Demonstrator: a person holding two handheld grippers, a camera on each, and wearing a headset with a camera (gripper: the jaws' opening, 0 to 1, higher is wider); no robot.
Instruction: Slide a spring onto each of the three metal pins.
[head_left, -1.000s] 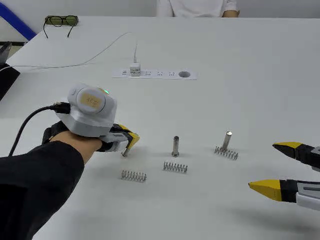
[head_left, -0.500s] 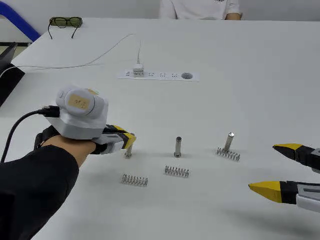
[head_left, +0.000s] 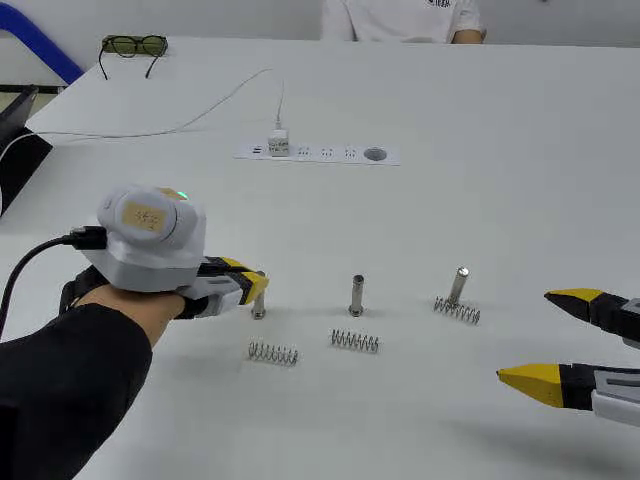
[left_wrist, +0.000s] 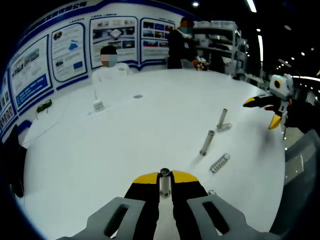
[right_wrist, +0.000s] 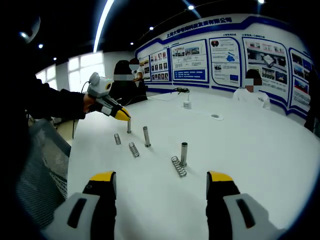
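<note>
Three short metal pins stand in a row on the white table: left pin (head_left: 259, 305), middle pin (head_left: 357, 295), right pin (head_left: 459, 285). A spring lies in front of each: left spring (head_left: 273, 353), middle spring (head_left: 354, 341), right spring (head_left: 457, 310). My left gripper (head_left: 255, 287) is shut on the left pin (left_wrist: 164, 182), which stands upright between the yellow-tipped jaws. My right gripper (head_left: 525, 335) hovers open at the right, apart from everything; its jaws frame the right pin (right_wrist: 183, 153) and its spring (right_wrist: 176, 166) ahead.
A white power strip (head_left: 320, 152) with a plugged charger and cable lies beyond the pins. Dark glasses (head_left: 130, 45) rest at the far left corner. A person sits at the table's far edge (head_left: 400, 20).
My left hand has drawn back to the left and sunk lower, and the pin in its jaws now looks more upright. The right gripper has stayed put.
</note>
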